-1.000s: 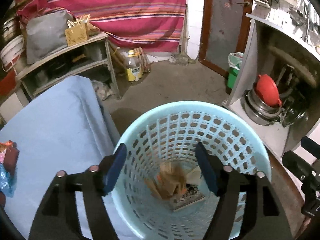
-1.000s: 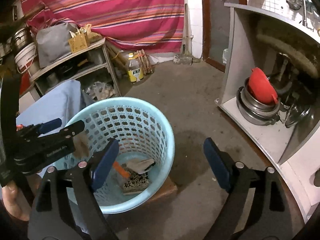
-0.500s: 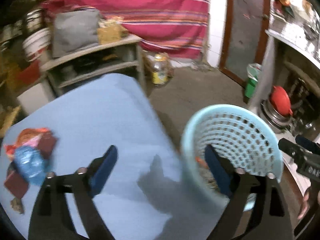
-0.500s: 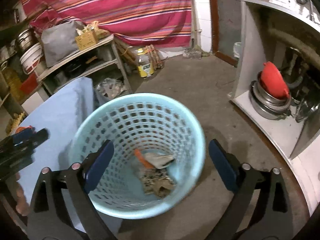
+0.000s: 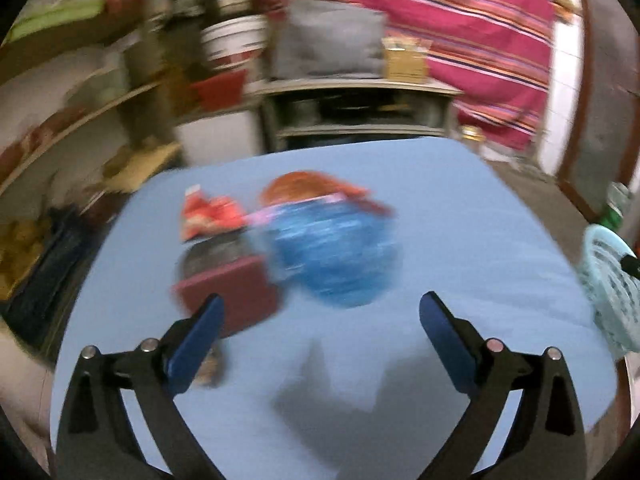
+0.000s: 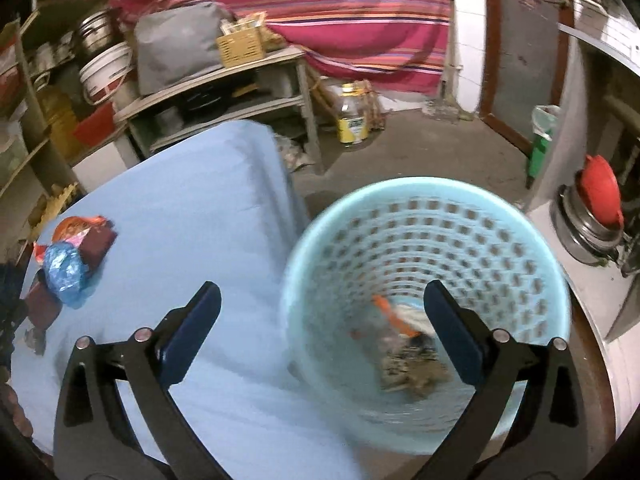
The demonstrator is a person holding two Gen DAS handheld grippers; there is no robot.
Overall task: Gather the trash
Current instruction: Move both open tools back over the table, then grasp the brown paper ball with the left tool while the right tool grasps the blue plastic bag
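While my left gripper (image 5: 320, 320) tilts down over the blue table (image 5: 460, 240), its jaws, which have just been opening, gape wide and empty. My right gripper (image 6: 322, 310) straddles the table edge and the one basket (image 6: 520, 240), also just opened wide, holding nothing. I count about four wrappers (image 5: 328, 248) bunched on the table; blur hides more.
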